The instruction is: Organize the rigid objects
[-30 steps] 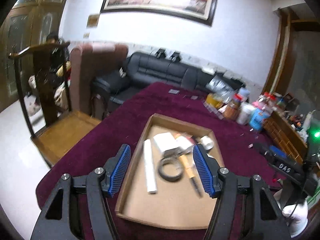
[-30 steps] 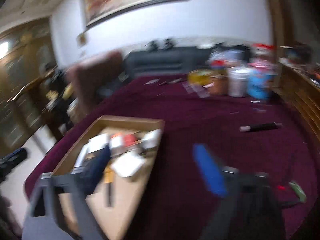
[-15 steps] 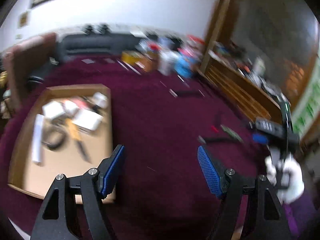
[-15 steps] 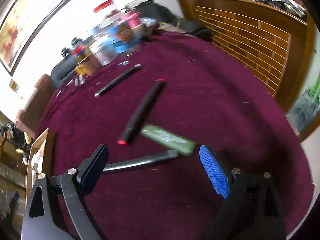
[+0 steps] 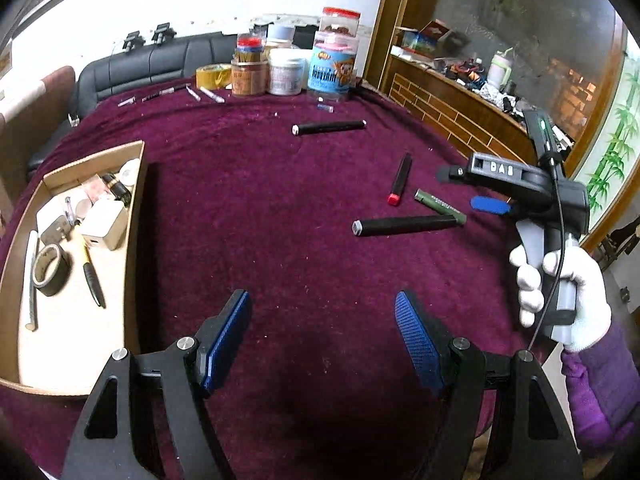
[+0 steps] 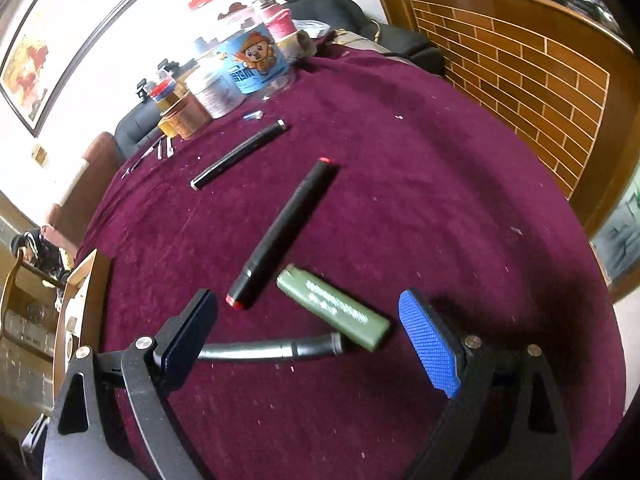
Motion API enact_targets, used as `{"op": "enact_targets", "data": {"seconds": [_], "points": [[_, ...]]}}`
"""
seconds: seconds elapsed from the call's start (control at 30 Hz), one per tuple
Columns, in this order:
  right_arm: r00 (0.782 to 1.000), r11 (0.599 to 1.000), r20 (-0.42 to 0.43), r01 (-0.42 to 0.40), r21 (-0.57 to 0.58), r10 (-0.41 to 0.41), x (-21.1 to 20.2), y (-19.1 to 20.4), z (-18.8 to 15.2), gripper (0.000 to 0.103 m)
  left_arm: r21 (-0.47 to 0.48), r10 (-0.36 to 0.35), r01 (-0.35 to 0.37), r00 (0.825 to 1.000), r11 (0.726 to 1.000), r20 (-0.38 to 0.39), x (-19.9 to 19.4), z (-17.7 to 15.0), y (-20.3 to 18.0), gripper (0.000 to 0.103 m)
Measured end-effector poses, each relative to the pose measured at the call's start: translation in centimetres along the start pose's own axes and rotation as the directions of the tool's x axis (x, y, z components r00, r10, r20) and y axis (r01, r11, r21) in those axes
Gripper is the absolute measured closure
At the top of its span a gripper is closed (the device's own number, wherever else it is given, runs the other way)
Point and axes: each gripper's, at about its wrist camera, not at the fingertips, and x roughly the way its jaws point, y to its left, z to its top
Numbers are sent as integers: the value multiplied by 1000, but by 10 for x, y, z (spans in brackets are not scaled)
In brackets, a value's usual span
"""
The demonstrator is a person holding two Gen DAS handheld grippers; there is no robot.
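Lighter lies between spread jaws of right hand-held gripper.

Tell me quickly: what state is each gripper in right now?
Left gripper: open, nothing between its fingers.
Right gripper: open wide over the green lighter, not gripping it.

White glove, purple sleeve, blue-padded black claws.

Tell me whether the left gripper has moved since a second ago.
Yes. The left gripper has swung rightward off the shallow cardboard tray, which earlier lay between its blue pads and now sits at the picture's left; open jaws frame bare maroon tablecloth.
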Motion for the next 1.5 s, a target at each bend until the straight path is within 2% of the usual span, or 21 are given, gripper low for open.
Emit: {"op": "enact_targets", "data": {"seconds": [0.1, 0.33, 0.5, 0.6, 0.7, 0.8, 0.9, 0.97, 1.03, 1.07, 1.1, 1.17, 1.23, 1.33, 1.43, 1.47, 1.5], "points": [[1000, 1000, -2, -6, -12, 6, 7, 3, 12, 10, -3, 5, -5, 1000, 1000, -19, 9, 1, 3, 34], [999, 996, 17, 39, -81, -38, 20, 15, 48, 10, -65, -27, 25, 999, 998, -44, 25, 2, 23, 34], [990, 980, 33, 137, -143, -134, 47, 36, 85, 10, -100, -53, 47, 997, 994, -51, 29, 0, 40, 34], [991, 980, -21, 128, -153, -133, 77, 56, 105, 11, -113, -60, 55, 998, 992, -36, 25, -1, 51, 34], [989, 992, -114, 83, -91, -94, 116, 74, 125, 11, -130, -64, 62, 998, 990, -14, 16, -1, 65, 34], [980, 995, -173, 98, -27, -101, 151, 88, 139, 12, -140, -51, 52, 999, 989, 10, 7, -1, 77, 34], [974, 990, -177, 144, 2, -142, 173, 100, 148, 14, -156, -29, 33, 999, 987, 28, -1, -2, 91, 34], [964, 981, -186, 194, -12, -193, 188, 109, 150, 22, -177, -21, 26, 999, 984, 30, -3, -2, 100, 34], [947, 962, -169, 269, -54, -275, 196, 119, 150, 37, -194, -17, 22, 999, 981, 28, -4, -4, 106, 34], [937, 948, -149, 304, -95, -316, 198, 127, 148, 63, -201, -16, 21, 1000, 979, 27, -4, -5, 108, 34], [931, 938, -134, 323, -126, -338, 199, 132, 145, 81, -208, -15, 21, 1000, 978, 27, -4, -5, 109, 34], [939, 946, -146, 290, -146, -310, 197, 136, 139, 91, -219, -14, 21, 999, 976, 32, -6, -7, 112, 34], [948, 957, -175, 240, -161, -267, 189, 137, 127, 91, -228, -17, 25, 999, 973, 36, -7, -7, 114, 34], [957, 984, -256, 100, -145, -135, 166, 137, 92, 91, -233, -33, 42, 999, 972, 42, -9, -9, 113, 34], [939, 990, -345, -50, -130, 3, 141, 144, 46, 91, -245, -80, 85, 996, 966, 29, -5, -10, 110, 34], [921, 986, -384, -119, -115, 67, 131, 148, 24, 91, -254, -97, 98, 995, 962, 15, -2, -12, 108, 34], [910, 982, -403, -155, -109, 99, 125, 151, 9, 90, -258, -101, 100, 995, 961, 7, -1, -13, 107, 34]]}}
